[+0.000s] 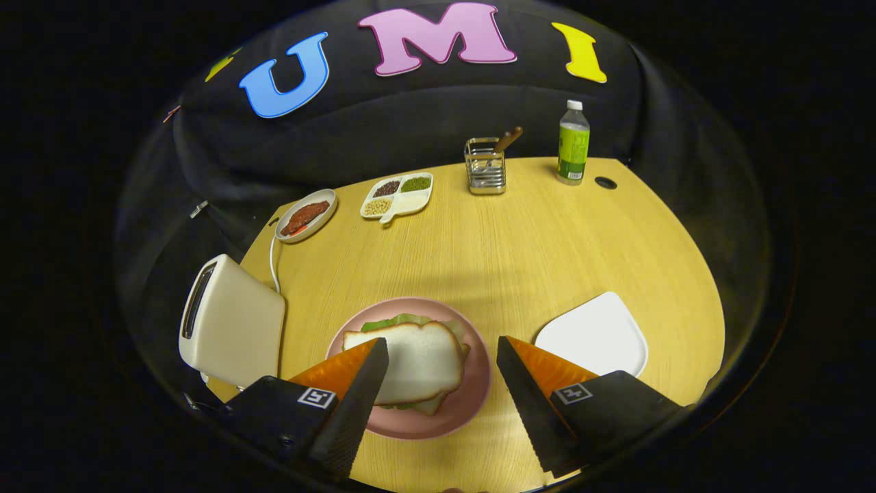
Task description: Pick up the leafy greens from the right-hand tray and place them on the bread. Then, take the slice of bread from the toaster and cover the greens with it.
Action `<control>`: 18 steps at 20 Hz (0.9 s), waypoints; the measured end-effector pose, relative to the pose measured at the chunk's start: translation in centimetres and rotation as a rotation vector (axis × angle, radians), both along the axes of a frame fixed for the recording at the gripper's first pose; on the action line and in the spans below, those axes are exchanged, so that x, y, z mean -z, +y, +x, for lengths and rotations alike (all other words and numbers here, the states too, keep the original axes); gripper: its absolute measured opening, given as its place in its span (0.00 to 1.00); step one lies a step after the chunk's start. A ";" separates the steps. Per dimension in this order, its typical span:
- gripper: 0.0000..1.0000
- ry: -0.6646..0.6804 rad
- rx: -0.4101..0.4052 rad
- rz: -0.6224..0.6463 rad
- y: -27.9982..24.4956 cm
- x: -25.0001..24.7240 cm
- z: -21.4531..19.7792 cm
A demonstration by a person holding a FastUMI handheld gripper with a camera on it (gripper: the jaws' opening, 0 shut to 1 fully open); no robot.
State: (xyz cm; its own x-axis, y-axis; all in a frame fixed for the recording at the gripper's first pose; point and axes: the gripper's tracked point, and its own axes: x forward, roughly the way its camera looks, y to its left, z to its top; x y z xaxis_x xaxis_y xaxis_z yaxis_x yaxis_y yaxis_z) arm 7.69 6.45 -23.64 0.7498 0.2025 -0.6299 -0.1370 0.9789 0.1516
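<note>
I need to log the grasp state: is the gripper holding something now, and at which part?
Nothing is held. The gripper is open, its fingers spread apart above the pink plate, with the top bread slice lying free between them.

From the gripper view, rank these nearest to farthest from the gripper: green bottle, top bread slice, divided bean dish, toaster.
Gripper open.
1. Top bread slice, between the fingers, on the pink plate.
2. Toaster, at the table's left edge.
3. Divided bean dish, beyond.
4. Green bottle, far right.

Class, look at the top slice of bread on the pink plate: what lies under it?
Under the top bread slice, leafy greens poke out, and a lower slice's edge shows. The covered middle is hidden. The open gripper touches nothing.
</note>
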 end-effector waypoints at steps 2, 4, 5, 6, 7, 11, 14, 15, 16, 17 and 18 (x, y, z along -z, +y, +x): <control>0.99 -0.072 0.017 -0.019 -1.1 -2.6 0.0; 0.99 -0.147 0.032 -0.044 -2.6 -5.5 -0.2; 0.99 -0.182 0.039 -0.057 -3.3 -7.0 -0.4; 0.99 -0.222 0.051 -0.073 -4.2 -8.7 -0.6; 0.99 -0.259 0.060 -0.082 -5.0 -10.1 -0.7; 0.99 -0.462 0.100 -0.100 -8.6 -17.5 -1.7; 0.99 -0.564 0.118 -0.103 -11.8 -21.2 -2.9; 0.99 -0.583 0.119 -0.099 -12.6 -22.3 -3.3; 0.99 -0.599 0.119 -0.098 -13.5 -23.3 -3.7; 0.99 -0.627 0.119 -0.104 -14.4 -24.4 -4.2; 0.99 -0.660 0.125 -0.116 -15.6 -25.4 -4.4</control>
State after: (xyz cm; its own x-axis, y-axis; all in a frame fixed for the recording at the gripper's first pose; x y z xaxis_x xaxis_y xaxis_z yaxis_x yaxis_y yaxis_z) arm 3.29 -9.17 1.81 0.9978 0.0484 -0.0447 -0.0499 0.9982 -0.0321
